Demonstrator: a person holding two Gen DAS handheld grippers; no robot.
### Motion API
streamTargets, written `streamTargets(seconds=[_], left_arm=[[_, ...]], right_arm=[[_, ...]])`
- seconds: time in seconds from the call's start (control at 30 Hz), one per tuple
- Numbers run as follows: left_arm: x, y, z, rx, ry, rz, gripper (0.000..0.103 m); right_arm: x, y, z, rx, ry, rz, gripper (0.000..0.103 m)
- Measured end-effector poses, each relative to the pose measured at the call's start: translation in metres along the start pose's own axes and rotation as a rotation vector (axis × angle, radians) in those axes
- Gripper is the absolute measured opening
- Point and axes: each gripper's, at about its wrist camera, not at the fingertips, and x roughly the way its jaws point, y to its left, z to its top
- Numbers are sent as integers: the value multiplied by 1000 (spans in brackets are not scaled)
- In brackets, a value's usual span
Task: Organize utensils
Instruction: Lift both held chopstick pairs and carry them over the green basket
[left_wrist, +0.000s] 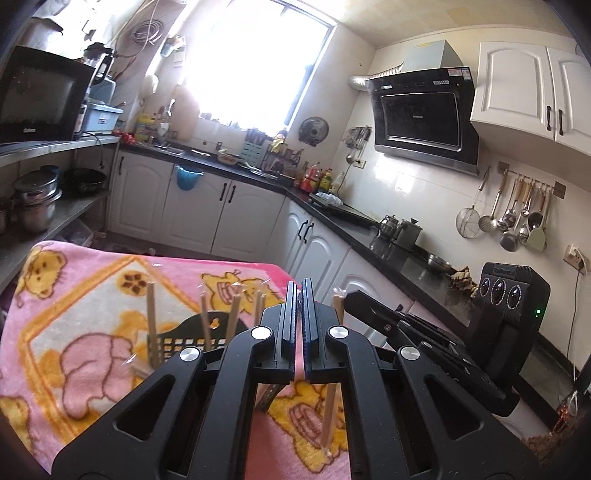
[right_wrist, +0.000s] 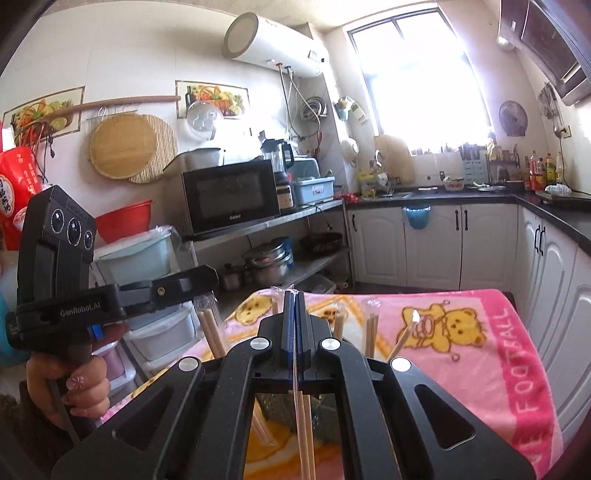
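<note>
In the left wrist view the left tool (left_wrist: 298, 295) has its jaws nearly together with nothing clearly between them. Below it, wrapped chopsticks (left_wrist: 151, 325) stand upright in a black slotted holder (left_wrist: 192, 338) on the pink towel (left_wrist: 74, 317) covering the worktop.

In the right wrist view the right tool (right_wrist: 294, 314) is clamped on a wrapped pair of chopsticks (right_wrist: 304, 435), pinched at the film top, with the sticks hanging down toward the holder (right_wrist: 280, 410). They look light, stiff and thin, and the plastic sleeve is probably slippery. A grip on the wood itself, near the upper end, would likely hold more surely than one on the film.
</note>
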Motion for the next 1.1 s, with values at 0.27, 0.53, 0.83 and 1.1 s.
streamTargets(seconds=[0.27, 0.53, 0.83, 1.1], left_arm=[[11, -3, 17, -16, -24, -21, 1], [23, -2, 43, -22, -45, -34, 1], [26, 5, 66, -26, -87, -3, 1], [27, 12, 82, -11, -124, 59, 1]], right_arm=[[2, -7, 12, -2, -29, -12, 1], [3, -13, 28, 3, -70, -19, 1], [7, -12, 41, -8, -104, -13, 1], [16, -11, 58, -24, -140, -8, 1]])
